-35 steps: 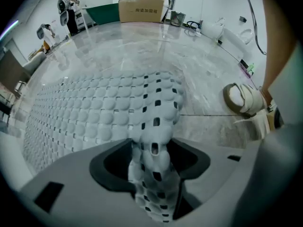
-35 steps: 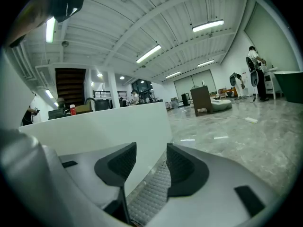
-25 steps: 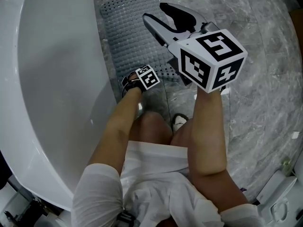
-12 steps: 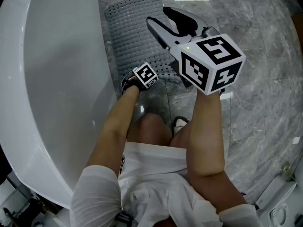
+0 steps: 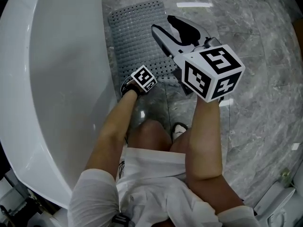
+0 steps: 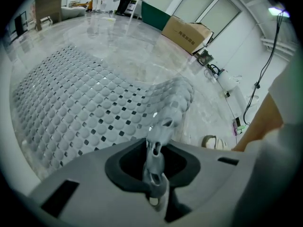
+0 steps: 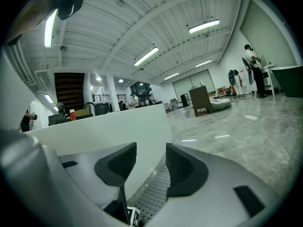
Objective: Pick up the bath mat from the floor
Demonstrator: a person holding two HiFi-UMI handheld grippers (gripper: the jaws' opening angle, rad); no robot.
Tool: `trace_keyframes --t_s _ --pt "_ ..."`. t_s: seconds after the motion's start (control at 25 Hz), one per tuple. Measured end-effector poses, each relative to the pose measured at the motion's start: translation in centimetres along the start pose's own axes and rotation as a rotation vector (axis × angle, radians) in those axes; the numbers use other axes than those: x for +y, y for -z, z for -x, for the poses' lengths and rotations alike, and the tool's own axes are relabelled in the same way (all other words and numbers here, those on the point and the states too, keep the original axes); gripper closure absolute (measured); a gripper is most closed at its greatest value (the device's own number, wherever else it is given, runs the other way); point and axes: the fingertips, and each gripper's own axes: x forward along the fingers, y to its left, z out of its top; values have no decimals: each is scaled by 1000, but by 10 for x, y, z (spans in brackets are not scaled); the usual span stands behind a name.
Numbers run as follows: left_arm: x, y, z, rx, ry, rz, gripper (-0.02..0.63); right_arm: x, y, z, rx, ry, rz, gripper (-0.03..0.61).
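The grey perforated bath mat (image 5: 135,37) lies on the marble floor beside the tub. In the left gripper view its near corner (image 6: 165,108) is bent up off the floor. My left gripper (image 6: 155,162) is shut on that corner, with a fold of mat squeezed between the jaws. In the head view the left gripper (image 5: 142,77) sits at the mat's near edge, mostly under its marker cube. My right gripper (image 5: 163,23) hovers above the mat, open and holding nothing. In its own view the right gripper (image 7: 150,161) looks past the mat (image 7: 156,193) to the tub.
A white bathtub (image 5: 57,79) runs along the mat's left side, and its wall (image 7: 113,131) fills the right gripper view. The person's sandalled foot (image 5: 179,123) stands just behind the mat. A cardboard box (image 6: 187,32) and cables (image 6: 265,65) lie farther off.
The left gripper stays clamped on the mat's near edge. Both grippers have barely moved; the head view has drifted slightly.
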Motion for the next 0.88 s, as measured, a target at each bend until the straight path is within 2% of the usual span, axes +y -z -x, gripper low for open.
trace_keyframes --t_s 0.2,0.4,0.6,0.76,0.88 --pt "-1 -11 20 -15 12 39 549 -11 8 -1 39 7 -32 367" --pt "-10 -18 54 -5 18 61 551 -26 6 14 46 87 -68 367" --pt "-27 -22 99 4 38 93 554 -43 22 39 92 201 -58 376" --pt "-54 -27 130 27 65 107 557 -49 39 71 138 249 -50 377" --pt "-75 -36 158 25 88 141 558 -44 35 106 151 272 -69 383"
